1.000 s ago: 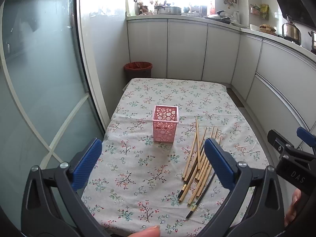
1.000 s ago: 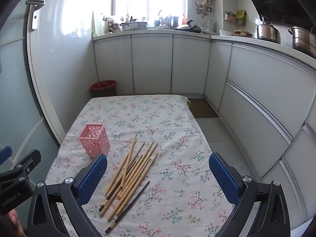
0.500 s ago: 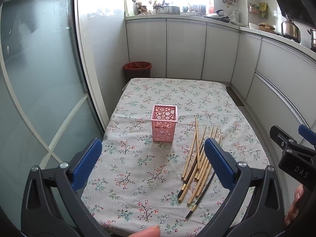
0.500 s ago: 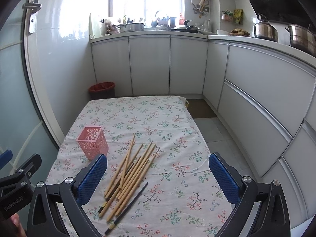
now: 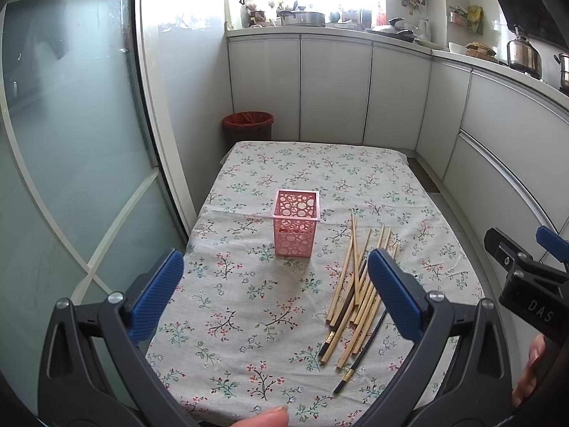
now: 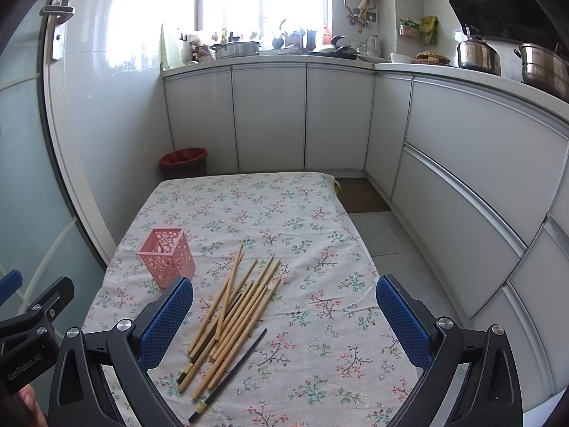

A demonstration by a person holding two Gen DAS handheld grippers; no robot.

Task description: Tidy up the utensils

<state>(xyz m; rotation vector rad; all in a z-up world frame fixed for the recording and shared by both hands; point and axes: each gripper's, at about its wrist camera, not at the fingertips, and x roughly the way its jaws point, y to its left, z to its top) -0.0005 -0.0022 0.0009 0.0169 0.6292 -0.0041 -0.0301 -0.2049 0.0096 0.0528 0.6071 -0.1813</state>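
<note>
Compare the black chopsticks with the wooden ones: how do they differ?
Colour: the black chopsticks are dark with gold bands near one end; the wooden chopsticks are plain tan. Count: two black show, against many wooden. Place: one black lies at the pile's edge, the wooden make up its bulk. Both lie flat on the tablecloth.

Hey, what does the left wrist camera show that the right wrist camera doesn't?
Only the left wrist view shows the left tool head-on, open, with a fingertip at the bottom edge. Only the right wrist view shows the right tool head-on, open, a door handle and a floor mat. Both show the pink holder, empty, the chopsticks loose on the floral cloth, and the red bin.
</note>
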